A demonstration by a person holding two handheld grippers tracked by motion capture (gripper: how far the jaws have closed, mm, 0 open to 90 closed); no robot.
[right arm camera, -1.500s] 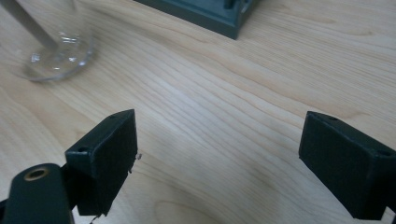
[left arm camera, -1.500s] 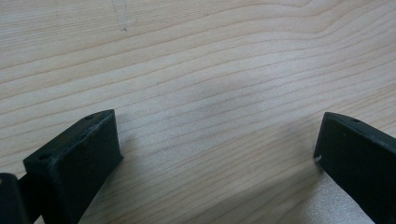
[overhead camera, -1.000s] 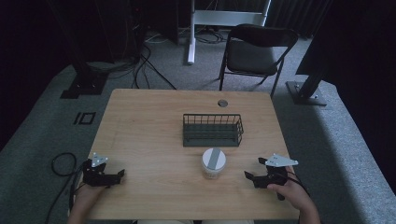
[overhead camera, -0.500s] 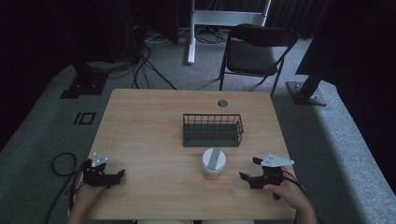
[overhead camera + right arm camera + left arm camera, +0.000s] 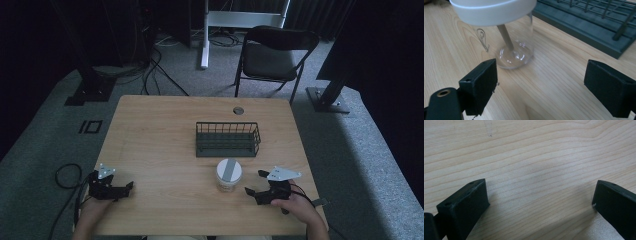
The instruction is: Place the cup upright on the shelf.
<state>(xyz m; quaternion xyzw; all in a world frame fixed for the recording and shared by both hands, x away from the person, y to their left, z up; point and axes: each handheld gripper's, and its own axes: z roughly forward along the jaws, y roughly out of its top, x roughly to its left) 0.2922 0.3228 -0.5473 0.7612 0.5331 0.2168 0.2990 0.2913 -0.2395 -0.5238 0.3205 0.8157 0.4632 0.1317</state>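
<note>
A clear glass jar (image 5: 229,175) with a white lid and a grey strip across it stands upright on the wooden table (image 5: 165,130), just in front of a dark wire basket (image 5: 227,139). My right gripper (image 5: 254,182) is open a little to the right of the jar, jaws pointing at it. In the right gripper view the jar (image 5: 509,32) stands just beyond the spread jaws, apart from them, with the basket (image 5: 596,22) behind. My left gripper (image 5: 129,185) rests open at the table's front left corner; its jaws (image 5: 539,202) frame bare wood.
A round cable hole (image 5: 238,110) is set in the table's far edge. A black folding chair (image 5: 276,52) stands beyond the table, with stand bases (image 5: 327,100) and cables (image 5: 155,65) on the carpet. A cable (image 5: 62,175) loops off the left edge.
My right gripper has moved left along the front of the table, closer to the jar. The left gripper has not moved.
</note>
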